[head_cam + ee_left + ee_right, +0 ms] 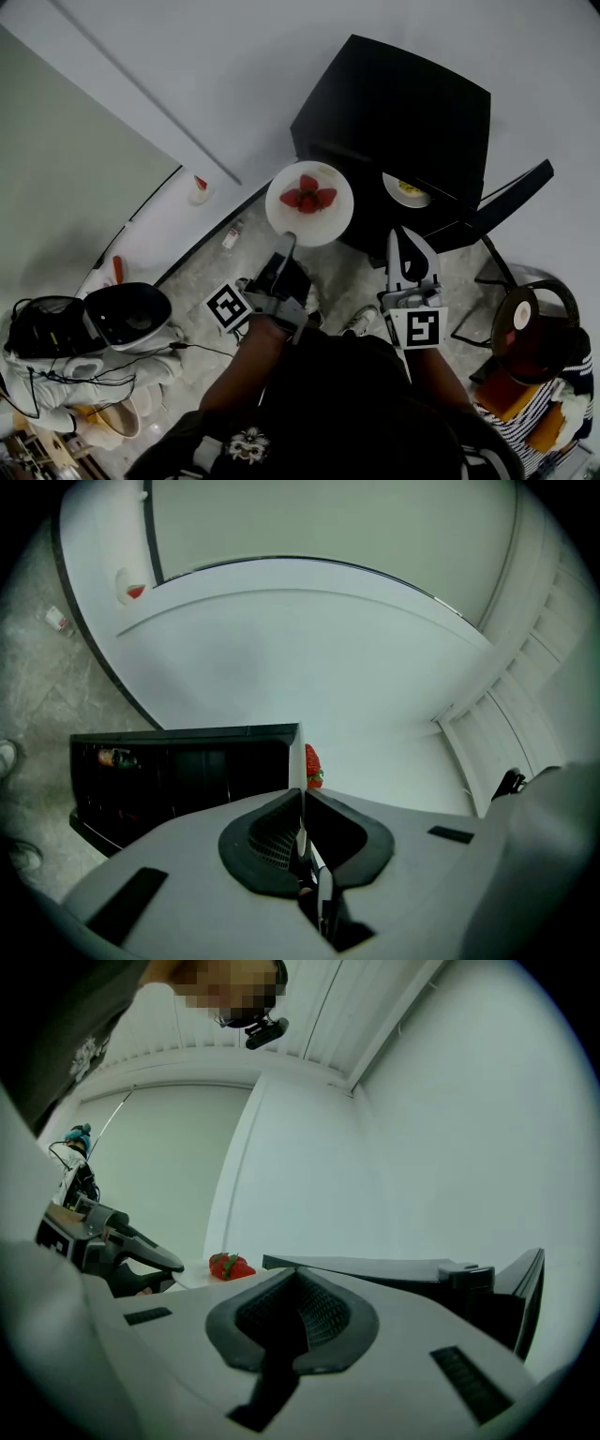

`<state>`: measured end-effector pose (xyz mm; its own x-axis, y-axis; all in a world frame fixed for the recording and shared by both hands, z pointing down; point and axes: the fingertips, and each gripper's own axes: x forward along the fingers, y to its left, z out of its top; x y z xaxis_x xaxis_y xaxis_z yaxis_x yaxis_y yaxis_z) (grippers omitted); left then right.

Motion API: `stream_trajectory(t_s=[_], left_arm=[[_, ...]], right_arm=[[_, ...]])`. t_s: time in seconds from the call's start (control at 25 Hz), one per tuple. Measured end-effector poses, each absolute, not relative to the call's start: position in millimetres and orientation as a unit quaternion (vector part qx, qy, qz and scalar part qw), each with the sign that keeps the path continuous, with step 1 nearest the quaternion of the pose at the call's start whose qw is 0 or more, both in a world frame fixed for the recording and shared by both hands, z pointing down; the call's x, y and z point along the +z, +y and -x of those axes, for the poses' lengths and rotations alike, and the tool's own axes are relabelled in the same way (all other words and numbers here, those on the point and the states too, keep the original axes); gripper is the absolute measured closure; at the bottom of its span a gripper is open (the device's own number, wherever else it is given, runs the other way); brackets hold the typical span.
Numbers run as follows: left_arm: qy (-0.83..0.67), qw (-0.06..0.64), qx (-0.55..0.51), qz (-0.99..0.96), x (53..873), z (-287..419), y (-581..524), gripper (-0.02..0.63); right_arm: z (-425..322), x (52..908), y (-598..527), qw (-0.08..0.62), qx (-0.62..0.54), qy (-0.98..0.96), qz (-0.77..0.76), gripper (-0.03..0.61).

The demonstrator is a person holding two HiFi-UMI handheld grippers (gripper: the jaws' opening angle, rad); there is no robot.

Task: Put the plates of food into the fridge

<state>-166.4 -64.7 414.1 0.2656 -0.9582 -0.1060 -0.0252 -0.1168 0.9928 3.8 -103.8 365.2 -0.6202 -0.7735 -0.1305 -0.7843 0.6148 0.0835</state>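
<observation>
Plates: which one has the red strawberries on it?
The plate clamped in the left gripper, outside the black fridge, carries strawberries; the other plate, inside the fridge, holds something yellow.

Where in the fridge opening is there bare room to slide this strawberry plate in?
The dark stretch left of the plate of yellow food, up to the fridge's left wall, looks bare, though dim. The strawberry plate, clamped in the left gripper, sits right before it. The right side is crowded: that plate, the shut right gripper and the open door.
</observation>
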Motion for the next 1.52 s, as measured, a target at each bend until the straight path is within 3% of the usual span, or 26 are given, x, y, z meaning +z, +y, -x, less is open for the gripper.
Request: stream_trajectory(t_s=[0.96, 1.52], left_arm=[[-0.381, 0.572, -0.4, -0.606, 484, 124, -110, 0.583], [-0.373, 0.582, -0.39, -0.608, 515, 124, -165, 0.583]], right_arm=[[-34, 379, -100, -0.002, 0.038, 0.87, 0.492, 0.554], [-13, 393, -109, -0.012, 0.01, 0.875, 0.483, 0.554]])
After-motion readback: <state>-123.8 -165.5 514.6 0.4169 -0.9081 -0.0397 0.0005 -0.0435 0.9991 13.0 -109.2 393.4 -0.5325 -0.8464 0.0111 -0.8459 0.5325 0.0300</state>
